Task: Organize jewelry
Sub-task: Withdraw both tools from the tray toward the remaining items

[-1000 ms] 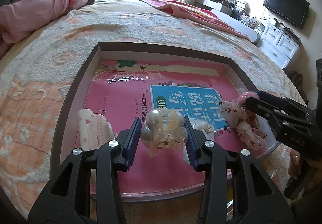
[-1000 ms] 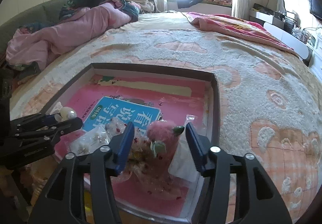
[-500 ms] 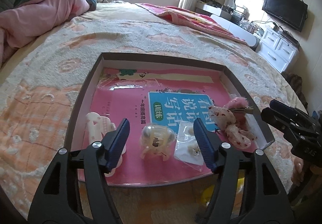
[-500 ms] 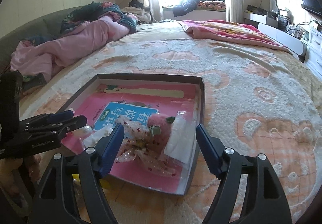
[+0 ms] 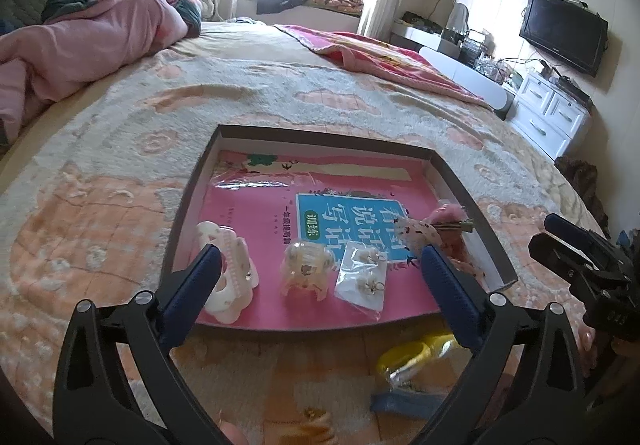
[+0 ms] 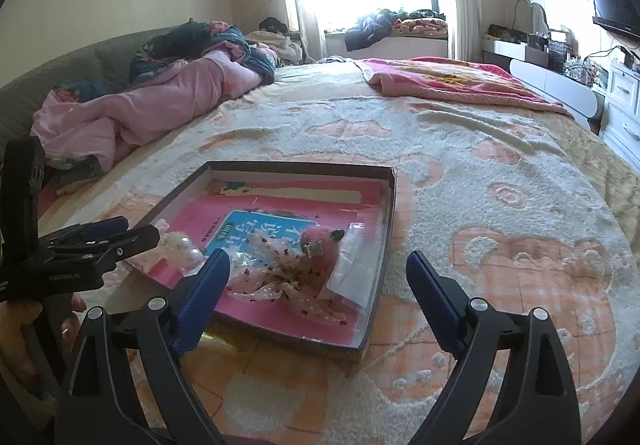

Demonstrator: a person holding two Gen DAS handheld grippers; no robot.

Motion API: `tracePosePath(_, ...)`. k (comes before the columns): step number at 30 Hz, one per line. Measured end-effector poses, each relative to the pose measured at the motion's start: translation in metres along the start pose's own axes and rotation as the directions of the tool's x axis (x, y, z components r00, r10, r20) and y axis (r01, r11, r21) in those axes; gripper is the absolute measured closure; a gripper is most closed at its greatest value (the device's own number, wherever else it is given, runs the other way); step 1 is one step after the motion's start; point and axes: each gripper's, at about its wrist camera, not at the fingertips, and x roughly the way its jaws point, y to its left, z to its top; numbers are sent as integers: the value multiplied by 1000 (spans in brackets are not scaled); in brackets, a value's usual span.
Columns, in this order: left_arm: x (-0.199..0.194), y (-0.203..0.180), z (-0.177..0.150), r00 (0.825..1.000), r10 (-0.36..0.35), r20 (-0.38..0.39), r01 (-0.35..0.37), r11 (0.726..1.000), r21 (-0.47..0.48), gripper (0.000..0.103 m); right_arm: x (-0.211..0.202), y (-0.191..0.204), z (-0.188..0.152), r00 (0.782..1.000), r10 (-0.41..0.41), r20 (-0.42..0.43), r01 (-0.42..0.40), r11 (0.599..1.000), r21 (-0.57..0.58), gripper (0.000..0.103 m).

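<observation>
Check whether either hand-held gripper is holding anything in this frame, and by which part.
Nothing is held. The left hand-held gripper and right hand-held gripper have just been opening; both stand wide, empty, above the tray.

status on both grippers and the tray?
Left gripper and right gripper open, jaws just opened, nothing held. Pearl clip and pink hair bow lie in the tray. Nothing in the way.

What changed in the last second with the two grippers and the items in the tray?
Both grippers' jaws have just been opening. The left gripper released the clear clip; the right gripper released the pink bow. Both then backed away, and nothing is between their jaws. The tray and white clip stayed put.
</observation>
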Motion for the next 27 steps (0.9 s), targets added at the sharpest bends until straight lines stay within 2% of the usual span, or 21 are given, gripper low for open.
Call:
tracePosePath(17, -36, -9, -9, 998, 20, 58, -21, 1000, 20, 12, -29, 18, -15, 999, 40, 13, -39, 998, -44, 15)
tracePosePath(27, -44, -10, -19, 998, 20, 54, -21, 1000, 22, 12, -37, 19, -28, 999, 44, 0, -44, 998, -47, 15)
